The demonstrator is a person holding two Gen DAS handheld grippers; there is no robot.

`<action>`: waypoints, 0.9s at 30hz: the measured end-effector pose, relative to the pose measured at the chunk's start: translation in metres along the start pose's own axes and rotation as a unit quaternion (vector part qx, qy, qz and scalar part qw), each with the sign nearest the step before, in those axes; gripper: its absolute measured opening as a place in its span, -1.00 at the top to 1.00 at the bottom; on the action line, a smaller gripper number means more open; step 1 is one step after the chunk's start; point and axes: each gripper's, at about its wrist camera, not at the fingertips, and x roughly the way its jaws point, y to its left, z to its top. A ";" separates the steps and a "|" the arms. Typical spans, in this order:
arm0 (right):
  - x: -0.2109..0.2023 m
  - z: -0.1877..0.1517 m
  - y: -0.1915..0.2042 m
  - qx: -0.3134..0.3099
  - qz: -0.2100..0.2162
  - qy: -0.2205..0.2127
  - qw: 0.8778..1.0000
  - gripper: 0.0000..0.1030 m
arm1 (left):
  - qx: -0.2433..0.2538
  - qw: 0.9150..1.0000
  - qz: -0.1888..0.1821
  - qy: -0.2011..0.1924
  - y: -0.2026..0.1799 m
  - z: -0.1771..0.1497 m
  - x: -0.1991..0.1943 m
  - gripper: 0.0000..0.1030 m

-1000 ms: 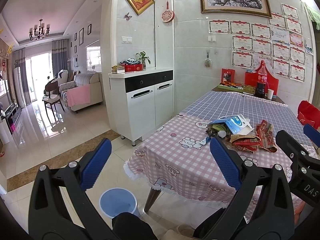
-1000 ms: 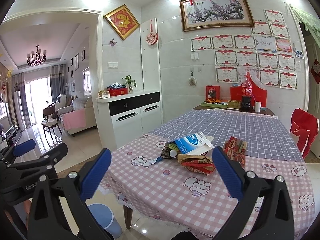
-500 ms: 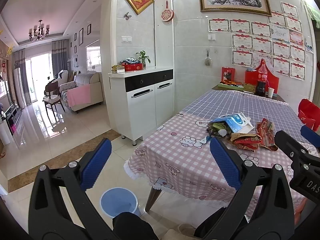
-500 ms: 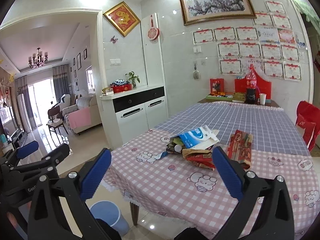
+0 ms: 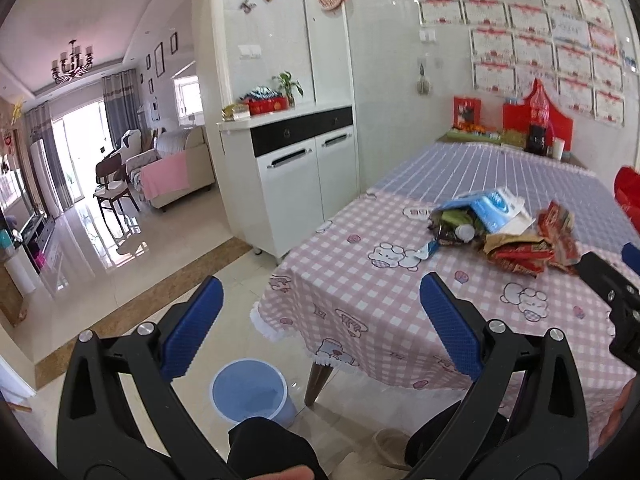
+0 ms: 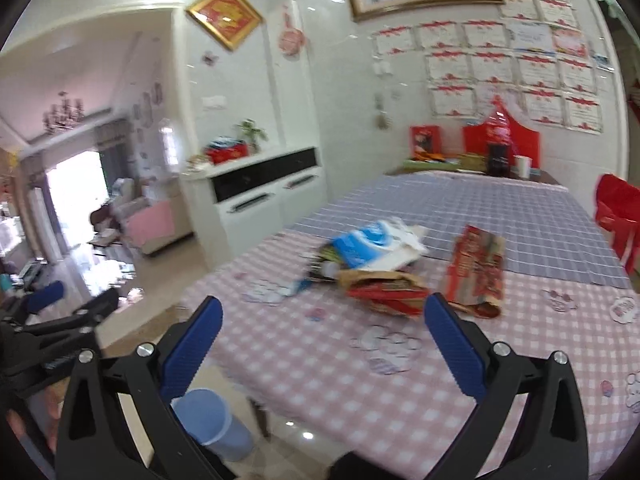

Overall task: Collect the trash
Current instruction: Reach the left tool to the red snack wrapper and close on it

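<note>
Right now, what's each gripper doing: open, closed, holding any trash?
Left gripper: open, holding nothing.
Right gripper: open, holding nothing; the trash pile lies on the table ahead.

Long dining table [image 5: 360, 312] under two cloths: pink checked cartoon-print cloth [image 5: 400, 300] on the near part, blue-grey checked cloth [image 5: 492, 172] on the far part. On the pink cloth near the seam, a heap of trash [image 5: 500, 232]: blue-and-white packet [image 6: 372, 244] on top at the left, red and brown wrappers [image 6: 384, 292] below, flattened red carton [image 6: 476, 272] just right of the heap. At the far end, dark-labelled bottle [image 5: 538, 136], white cup [image 5: 559, 149] beside it, red boxes [image 6: 426, 142]. On the tiled floor [image 5: 120, 272] by the near left table corner, light blue bin [image 5: 252, 394], upright.
</note>
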 end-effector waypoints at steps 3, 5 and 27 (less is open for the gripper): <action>0.019 0.004 -0.020 0.000 -0.027 -0.001 1.000 -0.92 | 0.006 1.000 -0.010 0.005 -0.019 0.008 0.019 -0.88; 0.029 0.007 -0.033 -0.001 -0.044 -0.006 0.999 -0.92 | 0.015 1.000 -0.022 0.010 -0.036 0.015 0.035 -0.88; 0.134 0.015 -0.204 0.098 -0.128 0.095 0.982 -0.92 | 0.226 0.964 -0.143 -0.005 -0.237 0.002 0.108 -0.88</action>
